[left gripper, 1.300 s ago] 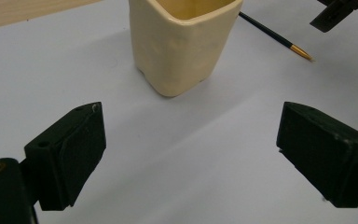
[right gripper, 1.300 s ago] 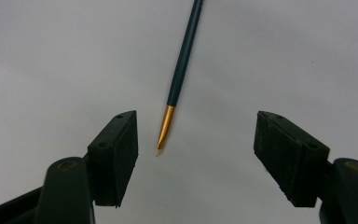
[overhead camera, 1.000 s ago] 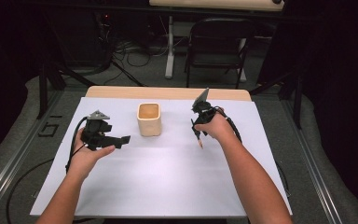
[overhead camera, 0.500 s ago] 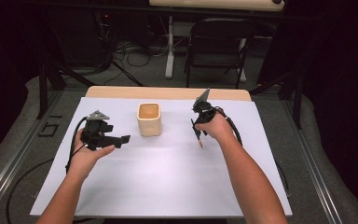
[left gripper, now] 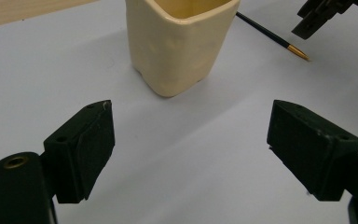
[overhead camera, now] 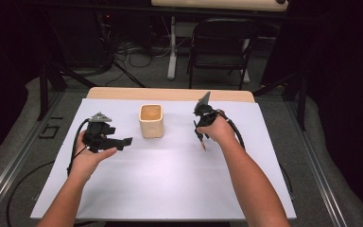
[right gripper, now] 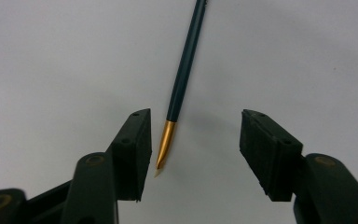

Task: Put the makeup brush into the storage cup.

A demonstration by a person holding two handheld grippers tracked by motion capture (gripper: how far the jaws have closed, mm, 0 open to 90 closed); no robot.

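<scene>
Item 1. Right gripper (right gripper: pixel 193 149): jaws stood apart and had just been closing. Between its fingers (right gripper: pixel 133 149) lay the gilt ferrule end of the paintbrush, close beside the left-hand pad as that view showed it and well clear of the other. No pad pressed on it. In the high view the right gripper (overhead camera: pixel 202 135) was held in the person's right hand (overhead camera: pixel 217 130), pointed down at the sheet.

Item 2. Paintbrush (right gripper: pixel 182 88): thin, dark blue-green handle, gold ferrule, pale tip. It lay flat on the white sheet (overhead camera: pixel 170 179), the handle running away from the right gripper's fingertips and the tip pointing back toward the gripper's body. In the left gripper view the paintbrush (left gripper: pixel 272 37) appeared far beyond the fingers, to the right of the cup, with the right gripper's jaw tip just above it.

Item 3. Left gripper (left gripper: pixel 191 144): fingers (left gripper: pixel 81 149) spread wide, nothing between them but bare sheet. In the high view the left gripper (overhead camera: pixel 123 141) was held level in the person's left hand (overhead camera: pixel 90 156).

Item 4. Cream cup (left gripper: pixel 179 42): squarish, glazed, upright, standing ahead of the left gripper's fingertips, apart from them. In the high view the cream cup (overhead camera: pixel 151 122) stood between the two grippers.

Item 5. Table (overhead camera: pixel 170 93): wooden edge visible beyond the sheet.
</scene>
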